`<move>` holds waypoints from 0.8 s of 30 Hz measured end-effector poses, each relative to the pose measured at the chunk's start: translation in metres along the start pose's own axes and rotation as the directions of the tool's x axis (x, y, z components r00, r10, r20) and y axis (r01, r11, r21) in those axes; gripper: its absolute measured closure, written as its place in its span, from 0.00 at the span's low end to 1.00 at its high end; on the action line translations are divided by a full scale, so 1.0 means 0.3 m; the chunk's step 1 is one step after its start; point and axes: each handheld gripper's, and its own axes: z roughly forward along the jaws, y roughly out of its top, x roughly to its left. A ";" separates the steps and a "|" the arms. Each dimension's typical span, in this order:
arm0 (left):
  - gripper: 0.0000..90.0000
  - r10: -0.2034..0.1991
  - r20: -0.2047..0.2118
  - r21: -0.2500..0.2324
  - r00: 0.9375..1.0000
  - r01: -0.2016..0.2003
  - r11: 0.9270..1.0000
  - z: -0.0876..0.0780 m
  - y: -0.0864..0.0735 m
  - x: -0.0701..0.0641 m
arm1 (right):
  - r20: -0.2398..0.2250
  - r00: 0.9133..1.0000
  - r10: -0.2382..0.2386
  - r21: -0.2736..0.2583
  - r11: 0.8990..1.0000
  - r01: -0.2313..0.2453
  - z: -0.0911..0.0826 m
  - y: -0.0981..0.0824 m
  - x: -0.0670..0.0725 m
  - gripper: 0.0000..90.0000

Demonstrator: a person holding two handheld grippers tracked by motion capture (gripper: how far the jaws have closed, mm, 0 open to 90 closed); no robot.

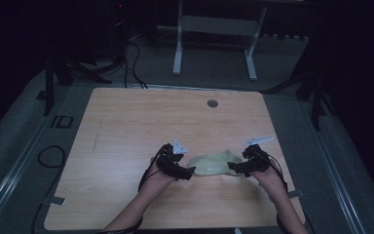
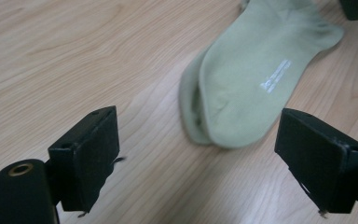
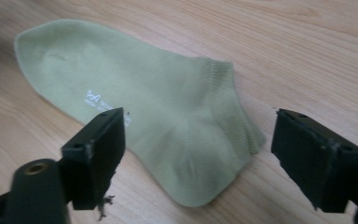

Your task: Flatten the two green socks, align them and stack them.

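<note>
A pale green ankle sock (image 1: 213,163) lies flat on the wooden table (image 1: 126,126), near its front edge. In the left gripper view the sock (image 2: 251,79) shows a second layer under its toe end and small white print. My left gripper (image 1: 187,173) sits at the sock's left end, and its jaws (image 2: 198,126) stand wide apart, clear of the fabric. My right gripper (image 1: 233,167) is at the sock's right end. Its jaws (image 3: 200,123) are open too, with the heel of the sock (image 3: 144,93) lying on the table ahead of them, untouched.
A round grey grommet (image 1: 212,103) sits near the table's far edge. Bare wood stretches to the left and behind the sock. Cables (image 1: 51,156) lie on the grey floor at the left, and a white desk frame (image 1: 177,44) stands beyond the table.
</note>
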 end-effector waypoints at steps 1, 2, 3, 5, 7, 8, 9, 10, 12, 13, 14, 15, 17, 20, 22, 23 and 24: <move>0.15 -0.012 -0.003 -0.003 1.000 0.012 1.000 -0.005 -0.005 0.005 | 0.002 1.000 -0.005 0.002 1.000 0.005 0.001 -0.003 0.003 0.16; 0.15 -0.019 -0.009 -0.013 1.000 0.018 1.000 -0.011 -0.011 0.010 | -0.002 1.000 -0.015 0.002 1.000 0.015 0.002 -0.005 0.006 0.15; 0.15 -0.020 -0.009 -0.013 1.000 0.020 1.000 -0.017 -0.018 0.016 | -0.009 1.000 -0.021 0.003 1.000 0.021 0.002 -0.007 0.010 0.15; 0.12 -0.021 -0.004 -0.022 1.000 0.021 1.000 -0.024 -0.029 0.020 | -0.011 0.999 -0.043 -0.004 0.999 0.043 0.001 -0.010 0.019 0.15; 0.12 -0.033 -0.009 -0.020 0.999 0.032 0.999 -0.033 -0.048 0.025 | -0.019 0.998 -0.056 -0.023 0.998 0.056 -0.003 -0.015 0.028 0.14; 0.11 -0.038 -0.005 -0.016 0.999 0.038 0.999 -0.034 -0.055 0.027 | -0.026 0.998 -0.064 -0.029 0.998 0.063 -0.005 -0.017 0.032 0.14; 0.09 -0.041 -0.011 -0.008 0.999 0.041 0.999 -0.036 -0.064 0.029 | -0.032 0.997 -0.066 -0.032 0.997 0.065 -0.005 -0.019 0.035 0.14; 0.07 -0.043 -0.020 -0.012 0.999 0.043 0.999 -0.037 -0.075 0.030 | -0.033 0.997 -0.071 -0.032 0.997 0.070 -0.007 -0.021 0.040 0.14; 0.07 -0.046 -0.016 0.001 0.999 0.046 0.999 -0.041 -0.095 0.033 | -0.034 0.996 -0.084 -0.035 0.996 0.082 -0.011 -0.025 0.048 0.14; 0.06 -0.044 -0.022 0.007 0.999 0.044 0.999 -0.043 -0.106 0.035 | -0.036 0.996 -0.085 -0.038 0.996 0.083 -0.013 -0.027 0.052 0.14; 0.04 -0.045 -0.027 0.013 0.999 0.045 0.999 -0.044 -0.116 0.038 | -0.033 0.995 -0.091 -0.042 0.995 0.090 -0.015 -0.030 0.055 0.14; 0.03 -0.050 -0.023 0.022 0.999 0.050 0.998 -0.047 -0.126 0.042 | -0.031 0.995 -0.093 -0.044 0.995 0.091 -0.018 -0.033 0.059 0.14; 0.03 -0.055 -0.024 0.024 0.998 0.055 0.998 -0.051 -0.136 0.046 | -0.033 0.995 -0.095 -0.045 0.995 0.093 -0.019 -0.037 0.063 0.14; 0.03 -0.073 -0.039 0.023 0.997 0.074 0.997 -0.073 -0.173 0.060 | -0.056 0.993 -0.108 -0.054 0.993 0.105 -0.027 -0.058 0.079 0.14; 0.03 -0.075 -0.041 0.027 0.996 0.076 0.997 -0.081 -0.186 0.065 | -0.062 0.992 -0.109 -0.067 0.992 0.105 -0.032 -0.066 0.085 0.14; 0.03 -0.073 -0.046 0.029 0.996 0.075 0.997 -0.086 -0.193 0.068 | -0.064 0.992 -0.111 -0.070 0.992 0.107 -0.034 -0.071 0.088 0.14; 0.03 -0.075 -0.051 0.028 0.996 0.076 0.997 -0.091 -0.201 0.070 | -0.066 0.991 -0.114 -0.073 0.991 0.109 -0.035 -0.077 0.092 0.14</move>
